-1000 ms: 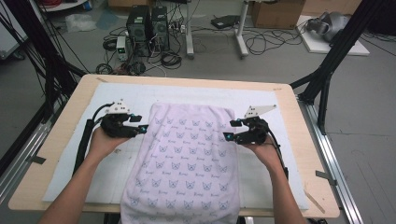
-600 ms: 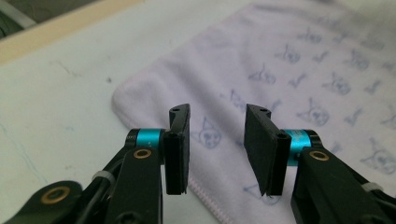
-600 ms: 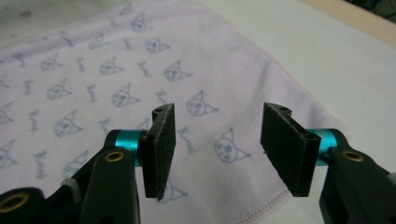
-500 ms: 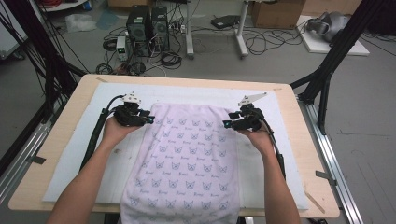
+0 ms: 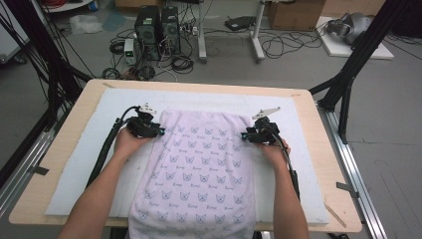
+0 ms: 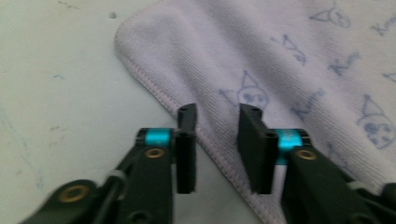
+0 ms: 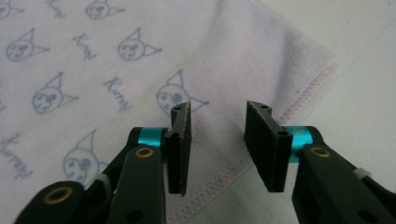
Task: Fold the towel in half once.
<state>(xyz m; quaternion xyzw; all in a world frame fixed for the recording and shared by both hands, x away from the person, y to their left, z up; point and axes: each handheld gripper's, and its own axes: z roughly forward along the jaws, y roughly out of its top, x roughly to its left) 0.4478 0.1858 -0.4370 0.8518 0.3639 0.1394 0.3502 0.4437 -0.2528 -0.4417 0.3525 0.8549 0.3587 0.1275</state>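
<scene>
The pale lilac terry towel with blue cat-face print (image 5: 199,169) is lying flat on the white mat (image 5: 89,149) covering the desk; soft, light and limp, it is inviting pinches at its far corners, where the left gripper (image 6: 215,140) and right gripper (image 7: 218,140) have just been closing, fingers apart astride its hem.

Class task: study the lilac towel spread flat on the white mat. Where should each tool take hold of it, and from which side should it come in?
Grip the towel at its two far corners, on the stitched hem. The left tool comes in from the left edge, the right tool from the right edge. The cloth lies flat, so only its edges probably offer a lip; both tools' jaws already straddle the hem, closing.
</scene>
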